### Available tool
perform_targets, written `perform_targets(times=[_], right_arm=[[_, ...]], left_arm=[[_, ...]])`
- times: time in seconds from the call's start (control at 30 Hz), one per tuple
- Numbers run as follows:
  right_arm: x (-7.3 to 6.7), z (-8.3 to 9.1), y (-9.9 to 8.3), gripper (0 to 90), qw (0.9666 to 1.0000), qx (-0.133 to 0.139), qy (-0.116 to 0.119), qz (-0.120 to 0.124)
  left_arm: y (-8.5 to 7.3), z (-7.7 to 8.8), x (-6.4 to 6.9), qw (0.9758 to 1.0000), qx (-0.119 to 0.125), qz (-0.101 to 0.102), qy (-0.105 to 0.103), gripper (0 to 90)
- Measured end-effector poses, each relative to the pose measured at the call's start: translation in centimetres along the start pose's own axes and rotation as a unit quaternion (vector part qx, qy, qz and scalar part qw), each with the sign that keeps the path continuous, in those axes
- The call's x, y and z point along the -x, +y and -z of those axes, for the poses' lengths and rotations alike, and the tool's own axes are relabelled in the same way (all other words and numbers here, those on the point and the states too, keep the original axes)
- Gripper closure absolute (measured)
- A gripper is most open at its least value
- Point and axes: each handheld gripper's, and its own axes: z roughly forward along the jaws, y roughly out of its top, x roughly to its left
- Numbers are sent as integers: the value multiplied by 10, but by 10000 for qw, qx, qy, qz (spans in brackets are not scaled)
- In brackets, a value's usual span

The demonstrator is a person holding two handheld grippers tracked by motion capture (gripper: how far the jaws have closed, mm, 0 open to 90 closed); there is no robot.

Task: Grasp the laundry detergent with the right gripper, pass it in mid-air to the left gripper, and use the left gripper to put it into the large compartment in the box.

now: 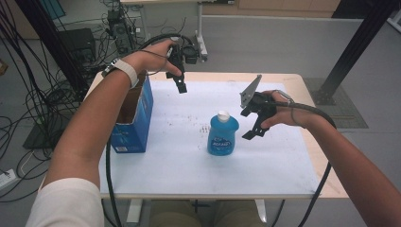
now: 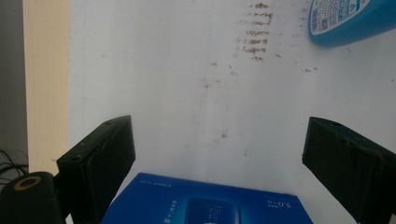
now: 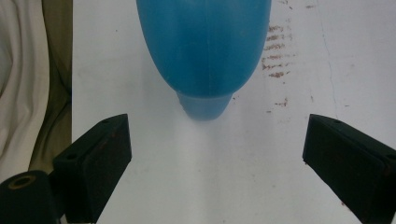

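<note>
From the high view, your left gripper (image 1: 180,85) hangs over the far left of the table (image 1: 283,80), just beyond the open blue box (image 1: 135,118) at the left edge. Your right gripper (image 1: 253,130) sits just right of the bottle (image 1: 222,135), which stands upright near the middle of the white sheet (image 1: 189,161), cap up, well apart from the box. Nothing is gripped, so the work looks barely begun: the bottle is still to be grasped, and if it is meant for the box, the whole carry is left. That is a judgement only.

In the left gripper view, your jaws stand spread with bare sheet (image 2: 187,93) between them. The box's printed blue face (image 2: 205,200) lies under them at the bottom edge, and a corner of the bottle (image 2: 350,21) with its label shows top right. This view gives the brown specks (image 2: 254,32) on the sheet clearly, which the high view shows only faintly.

In the right gripper view, your jaws are likewise spread and empty. The bottle (image 3: 204,51) lies straight ahead, its neck end nearest, short of the pads. You also see cloth (image 3: 23,84) past the sheet's edge. Only here is the line-up on the bottle plain.
</note>
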Motion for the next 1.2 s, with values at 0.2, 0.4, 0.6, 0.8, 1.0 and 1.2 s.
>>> perform_targets(times=[0.2,0.4,0.6,0.8,1.0,1.2], right_arm=[[0,-4,-3,78,9999,100,23,-13],[0,-5,-7,79,9996,279,62,-33],[0,-7,-10,77,9988,482,113,-35],[0,-9,-15,76,9974,708,84,-74],[0,-11,-18,74,9961,875,104,-86],[1,-13,-22,71,9945,1031,128,-143]], left_arm=[[0,1,0,10000,1,-6,7,98],[-2,1,0,10000,-8,17,15,99],[-1,3,0,10000,-1,12,27,98],[-2,3,1,10000,-24,30,17,98],[-2,3,1,10000,-20,37,26,98],[-2,3,1,10000,-32,35,29,99]])
